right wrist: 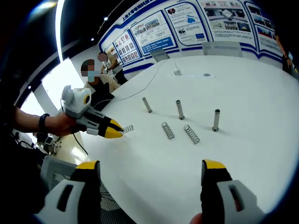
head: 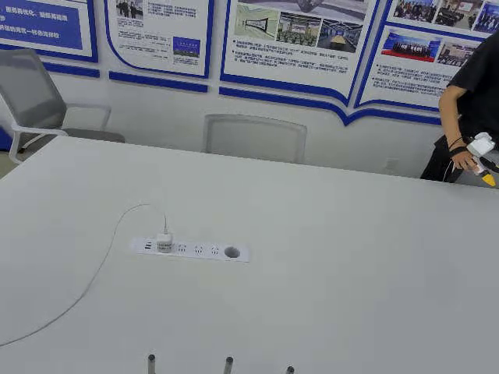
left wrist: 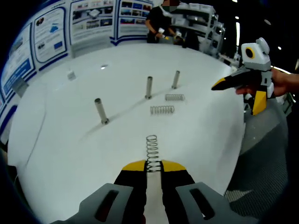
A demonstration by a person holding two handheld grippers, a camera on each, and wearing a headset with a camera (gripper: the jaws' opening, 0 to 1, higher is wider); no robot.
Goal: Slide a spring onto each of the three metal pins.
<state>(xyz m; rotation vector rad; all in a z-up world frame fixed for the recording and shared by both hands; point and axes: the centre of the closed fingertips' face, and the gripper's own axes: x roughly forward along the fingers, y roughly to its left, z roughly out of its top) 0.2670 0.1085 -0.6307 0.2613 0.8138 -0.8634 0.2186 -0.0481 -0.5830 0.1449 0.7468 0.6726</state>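
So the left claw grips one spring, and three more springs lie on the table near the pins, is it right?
Not quite. The left gripper view shows two loose springs on the table, not three. The left claw does grip one spring.

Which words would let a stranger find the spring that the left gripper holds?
On the big white table stand three metal pins in a row. Two springs lie flat beside them. The third spring is apart from these, pinched by one end in the yellow tips of the left gripper.
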